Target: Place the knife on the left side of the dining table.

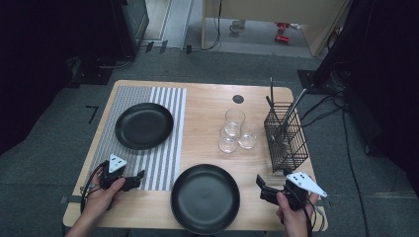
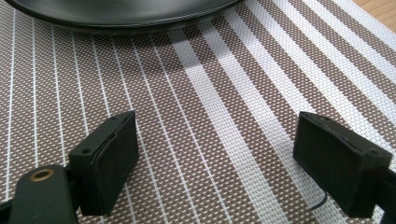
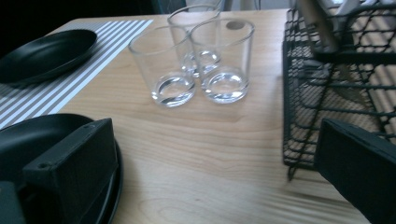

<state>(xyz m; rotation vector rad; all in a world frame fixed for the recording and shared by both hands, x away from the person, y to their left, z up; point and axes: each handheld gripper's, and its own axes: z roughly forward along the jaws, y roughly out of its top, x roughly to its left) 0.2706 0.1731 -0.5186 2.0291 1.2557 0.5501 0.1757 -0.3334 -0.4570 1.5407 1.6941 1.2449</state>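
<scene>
My left gripper (image 1: 139,177) rests low over the near end of the striped placemat (image 1: 163,148), open and holding nothing. In the left gripper view the open gripper (image 2: 217,128) hovers over the mat's weave (image 2: 219,93), with a black plate's rim (image 2: 121,21) ahead. That plate (image 1: 144,125) lies on the mat. My right gripper (image 1: 260,183) is open by the front right edge, beside a second black plate (image 1: 205,198). In the right gripper view the empty gripper (image 3: 215,128) faces three clear glasses (image 3: 173,65).
The three glasses (image 1: 233,131) stand clustered mid-table. A black wire basket (image 1: 286,136) with utensils stands at the right edge, close to my right gripper. A small black disc (image 1: 238,98) lies near the table's far edge. Cables trail on the floor to the right.
</scene>
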